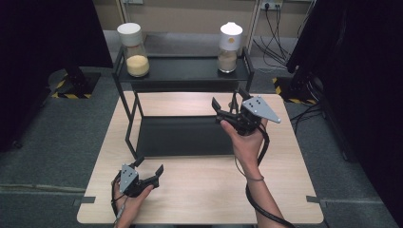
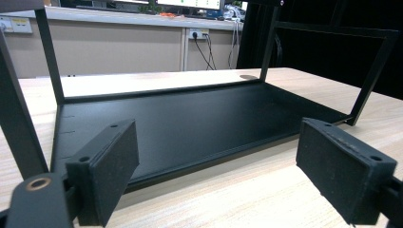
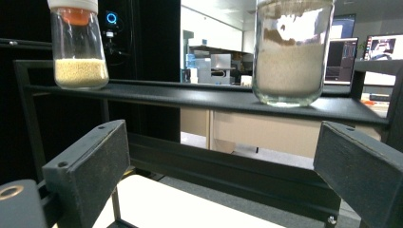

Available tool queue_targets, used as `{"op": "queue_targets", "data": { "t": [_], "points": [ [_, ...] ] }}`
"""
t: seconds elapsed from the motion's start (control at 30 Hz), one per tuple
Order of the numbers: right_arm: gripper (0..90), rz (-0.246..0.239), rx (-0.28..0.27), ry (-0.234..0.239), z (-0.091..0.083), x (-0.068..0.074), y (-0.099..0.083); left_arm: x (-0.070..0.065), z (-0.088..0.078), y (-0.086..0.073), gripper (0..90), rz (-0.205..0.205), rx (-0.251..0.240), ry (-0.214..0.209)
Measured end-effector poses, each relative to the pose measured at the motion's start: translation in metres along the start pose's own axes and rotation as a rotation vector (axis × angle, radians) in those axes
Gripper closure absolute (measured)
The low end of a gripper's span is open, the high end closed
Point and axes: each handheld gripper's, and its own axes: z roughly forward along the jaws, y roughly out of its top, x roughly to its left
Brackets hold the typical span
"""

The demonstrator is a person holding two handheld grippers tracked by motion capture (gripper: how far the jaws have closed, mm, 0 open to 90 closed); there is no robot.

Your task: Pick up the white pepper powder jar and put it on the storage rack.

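The jar of pale brown powder [image 1: 229, 45] with its white lid stands upright at the right end of the black rack's [image 1: 183, 71] top shelf, and the jar of yellow grain [image 1: 134, 48] stands at the left end of that shelf, well apart from it. The right tool [image 1: 230, 105] is held up in front of the rack's right end, below the powder jar, jaws spread wide and empty. The left tool [image 1: 148, 170] rests low over the counter [image 1: 209, 190] just before the rack's bottom tray, likewise wide open with nothing between its pads [image 2: 107, 173].
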Motion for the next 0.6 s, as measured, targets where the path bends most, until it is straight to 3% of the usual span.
{"op": "queue_targets", "data": {
  "t": [0.6],
  "points": [
    [4.6, 0.006, 0.043, 0.012, -0.007, 0.003, -0.022, 0.000, 0.000, 0.000, 13.4, 0.002, 0.000, 0.000]
  ]
}}
